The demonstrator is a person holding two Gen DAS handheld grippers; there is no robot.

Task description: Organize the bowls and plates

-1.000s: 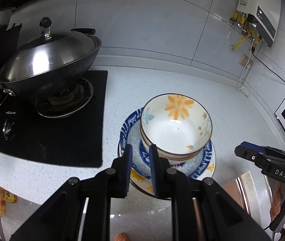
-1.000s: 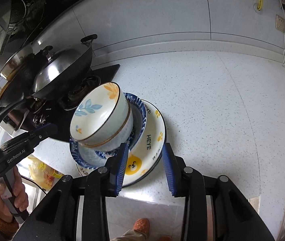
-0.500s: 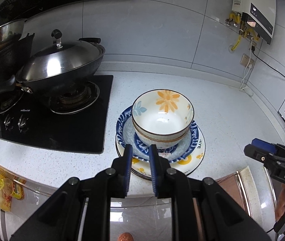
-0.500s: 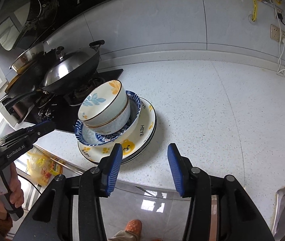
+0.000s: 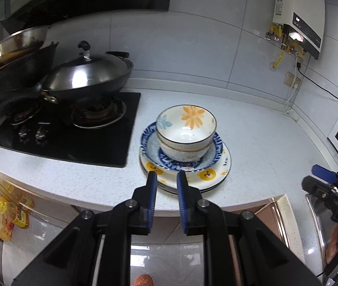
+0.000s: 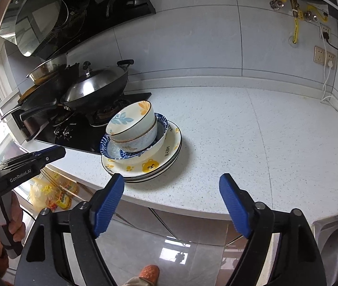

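Two flowered bowls (image 5: pixel 186 128) are nested one inside the other and are set in a blue-patterned dish (image 5: pixel 213 153), which in turn rests on a pile of plates (image 5: pixel 213 175) printed with yellow bears. The whole stack is seen on the speckled white counter (image 6: pixel 252 128), near its front edge and just beside the black stove (image 5: pixel 57 140). A lidded wok (image 5: pixel 86 77) is seen on the nearer burner, with darker pans stacked behind it to the left. The left gripper (image 5: pixel 166 187) is held in front of the stack, its blue pads (image 5: pixel 152 190) parted by only a narrow gap with nothing caught between them; its tips overlap the plate rim in the view, though contact cannot be judged. The right gripper (image 6: pixel 171 199) is held off the counter's edge, its fingers (image 6: pixel 108 200) spread wide and empty, well clear of the stack. A water heater (image 5: pixel 299 12) is mounted on the tiled wall at the upper right, with yellow pipes below it. A yellow bag (image 6: pixel 49 195) is seen hanging under the counter, and an orange slipper (image 6: pixel 148 271) is visible on the glossy floor.
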